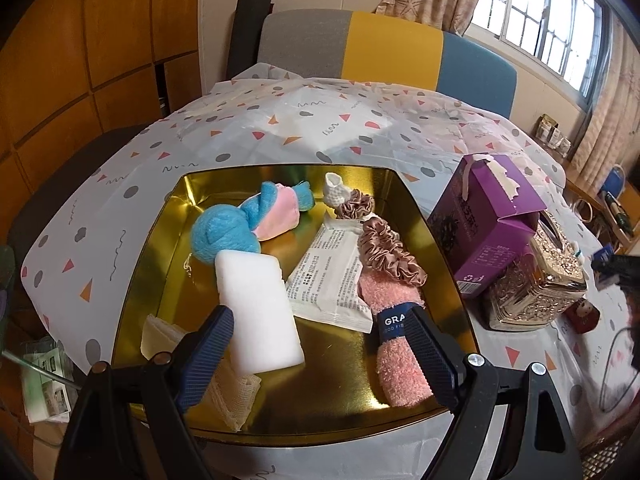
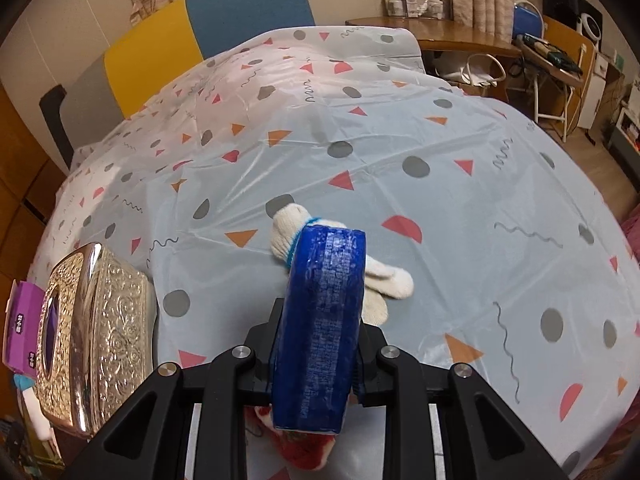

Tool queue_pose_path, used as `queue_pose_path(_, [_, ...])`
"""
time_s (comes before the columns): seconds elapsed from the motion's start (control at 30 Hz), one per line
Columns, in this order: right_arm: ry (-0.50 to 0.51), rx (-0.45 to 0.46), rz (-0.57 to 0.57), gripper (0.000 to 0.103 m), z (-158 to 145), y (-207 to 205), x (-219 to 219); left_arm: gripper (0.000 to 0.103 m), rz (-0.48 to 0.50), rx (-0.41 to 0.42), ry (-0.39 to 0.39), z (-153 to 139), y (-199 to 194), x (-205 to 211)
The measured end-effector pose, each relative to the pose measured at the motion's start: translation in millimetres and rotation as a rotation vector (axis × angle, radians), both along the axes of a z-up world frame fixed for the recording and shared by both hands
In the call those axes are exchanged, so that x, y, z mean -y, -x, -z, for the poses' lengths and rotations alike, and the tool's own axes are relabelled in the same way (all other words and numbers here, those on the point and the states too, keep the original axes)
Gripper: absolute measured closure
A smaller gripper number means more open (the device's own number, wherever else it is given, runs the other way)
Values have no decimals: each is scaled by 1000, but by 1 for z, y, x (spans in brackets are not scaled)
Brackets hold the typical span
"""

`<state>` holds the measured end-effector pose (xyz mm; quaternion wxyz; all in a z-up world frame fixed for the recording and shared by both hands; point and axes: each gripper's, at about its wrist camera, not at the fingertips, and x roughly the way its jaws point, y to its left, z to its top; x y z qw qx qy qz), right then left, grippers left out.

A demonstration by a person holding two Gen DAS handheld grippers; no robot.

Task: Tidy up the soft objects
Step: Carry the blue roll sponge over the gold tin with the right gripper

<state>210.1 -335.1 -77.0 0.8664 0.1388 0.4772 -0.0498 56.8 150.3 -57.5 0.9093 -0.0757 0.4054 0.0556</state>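
Note:
A gold tray (image 1: 160,256) holds a blue and pink plush toy (image 1: 244,224), a white sponge (image 1: 260,312), a white packet (image 1: 332,276), a pink fuzzy sock (image 1: 396,344), two scrunchies (image 1: 390,252), a small white sock (image 1: 335,194) and folded gauze (image 1: 230,396). My left gripper (image 1: 320,360) is open above the tray's near side, straddling sponge and sock. My right gripper (image 2: 316,344) is shut on a blue packet (image 2: 324,320) held above the tablecloth. A white knit glove (image 2: 360,268) lies on the cloth just beyond it. A red soft item (image 2: 304,446) shows beneath.
A purple box (image 1: 480,224) and an ornate silver tissue box (image 1: 536,292) (image 2: 96,332) stand right of the tray. A patterned tablecloth (image 2: 400,140) covers the table. A multicoloured chair (image 1: 392,52) is behind; a desk and folding chair (image 2: 552,80) are at right.

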Motion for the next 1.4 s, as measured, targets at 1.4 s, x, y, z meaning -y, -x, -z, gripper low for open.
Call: queue_pose_path(1.4, [-13, 247, -859, 77, -123, 20, -333, 15, 51, -11, 16, 8, 13, 5])
